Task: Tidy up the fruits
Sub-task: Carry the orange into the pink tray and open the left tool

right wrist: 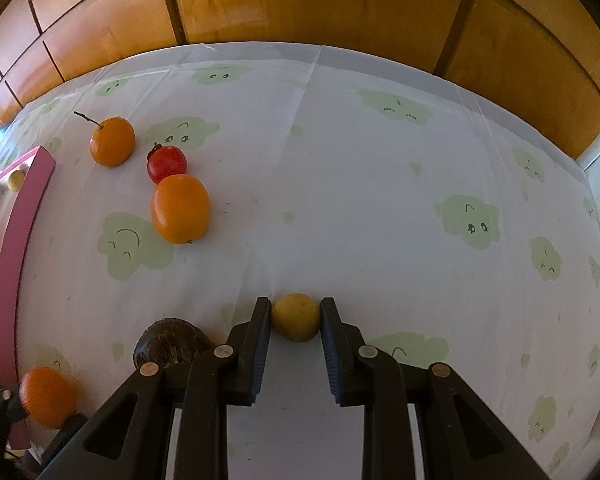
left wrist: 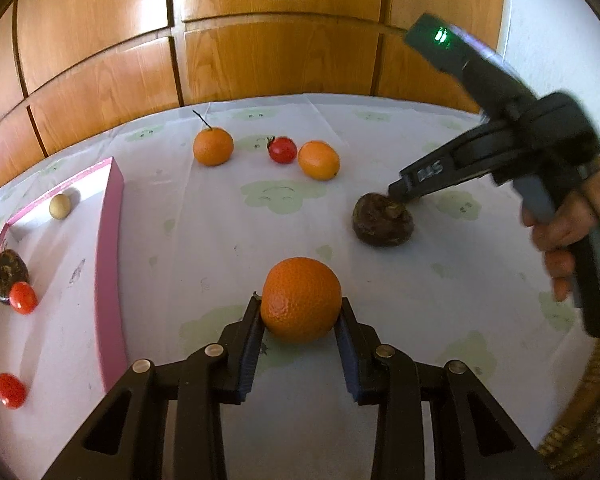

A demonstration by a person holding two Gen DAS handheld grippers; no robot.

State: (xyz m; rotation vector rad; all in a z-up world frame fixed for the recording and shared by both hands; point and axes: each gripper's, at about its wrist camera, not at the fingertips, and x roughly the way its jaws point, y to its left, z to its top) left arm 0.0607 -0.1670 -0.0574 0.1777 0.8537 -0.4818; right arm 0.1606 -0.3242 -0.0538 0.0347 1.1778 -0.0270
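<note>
My left gripper (left wrist: 300,314) is shut on a big orange (left wrist: 300,300), its blue pads pressing on both sides; the same orange (right wrist: 48,396) shows low left in the right wrist view. My right gripper (right wrist: 296,320) is shut on a small yellow fruit (right wrist: 296,317), close above the tablecloth. Beside it on the left lies a dark wrinkled fruit (right wrist: 168,346). In the left wrist view the right gripper (left wrist: 398,197) reaches down just behind that dark fruit (left wrist: 382,220), which hides the yellow one.
A pink-walled box (left wrist: 112,248) at the left holds a tan ball (left wrist: 59,207), a dark fruit (left wrist: 7,276) and two red tomatoes (left wrist: 23,298). Further back lie a stemmed orange (left wrist: 213,146), a tomato (left wrist: 282,149) and another orange (left wrist: 319,160). Wooden panels stand behind.
</note>
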